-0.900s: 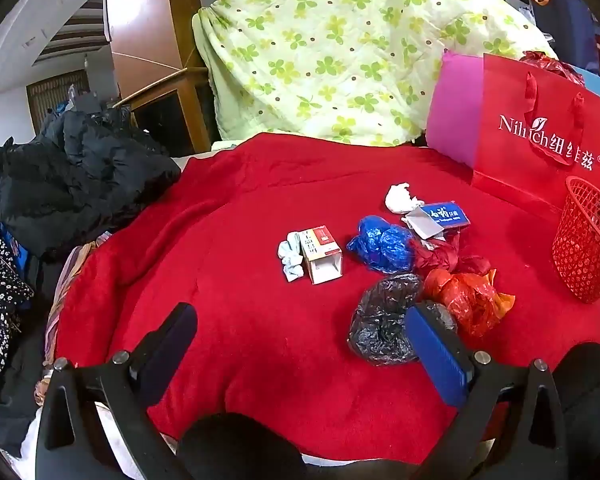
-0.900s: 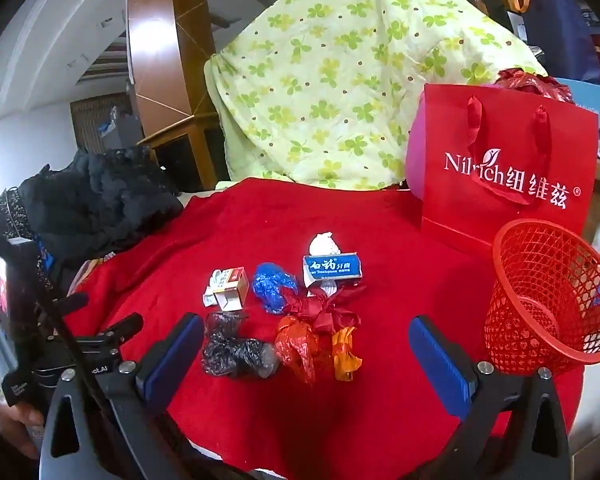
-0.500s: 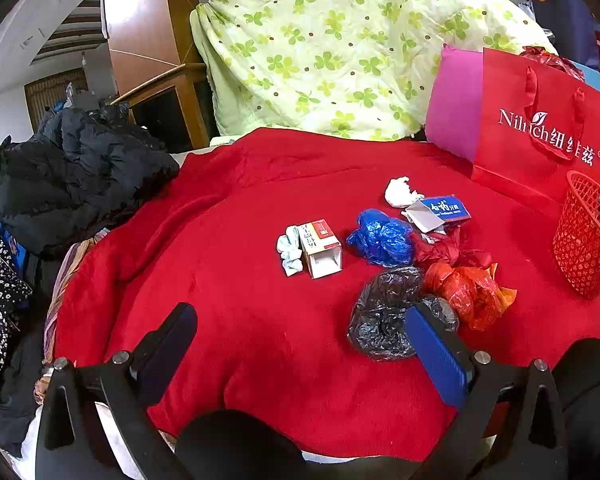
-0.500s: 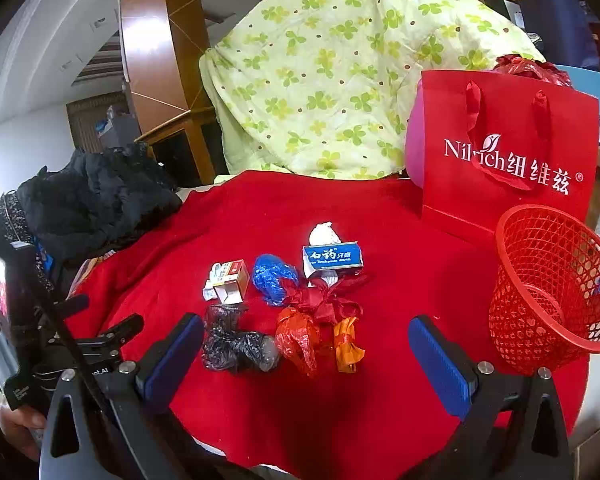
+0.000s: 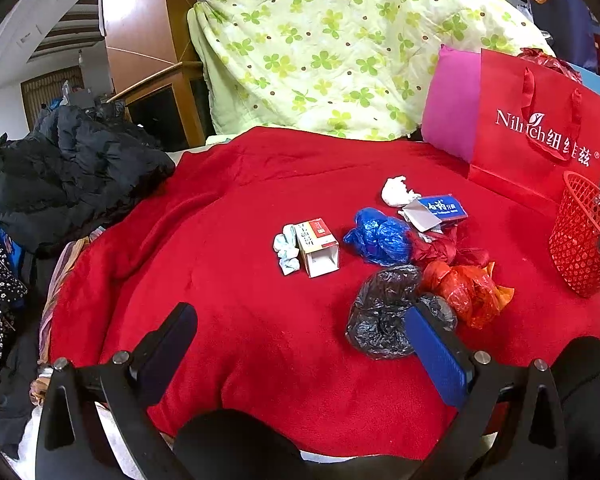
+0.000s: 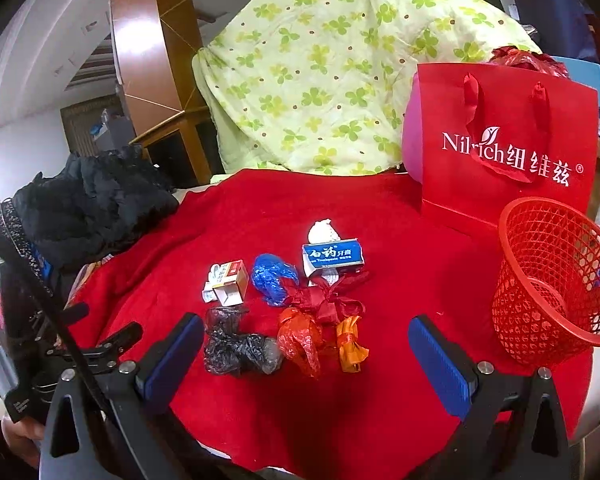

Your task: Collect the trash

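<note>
Trash lies in a cluster on the red blanket (image 5: 228, 320): a black plastic bag (image 5: 384, 312), an orange-red bag (image 5: 460, 292), a dark red wrapper (image 6: 328, 300), a blue bag (image 5: 376, 236), a blue toothpaste box (image 5: 440, 208), a white tissue (image 5: 396, 190), a small open carton (image 5: 316, 246) and crumpled pale paper (image 5: 286, 248). A red mesh basket (image 6: 552, 276) stands at the right. My left gripper (image 5: 300, 340) hovers open in front of the cluster. My right gripper (image 6: 306, 350) is open too, above the near bags, with nothing held.
A red paper gift bag (image 6: 504, 144) with a pink bag (image 5: 452, 104) behind it stands at the back right. A green clover-print quilt (image 5: 340, 48) rises at the back. Black jackets (image 5: 68, 172) are piled at the left. A hand (image 6: 16, 436) holds the left gripper's handle.
The right gripper has tipped down and drawn slightly nearer the trash, so the cluster sits a little higher in its view. The left gripper has barely moved. Both stay open.
</note>
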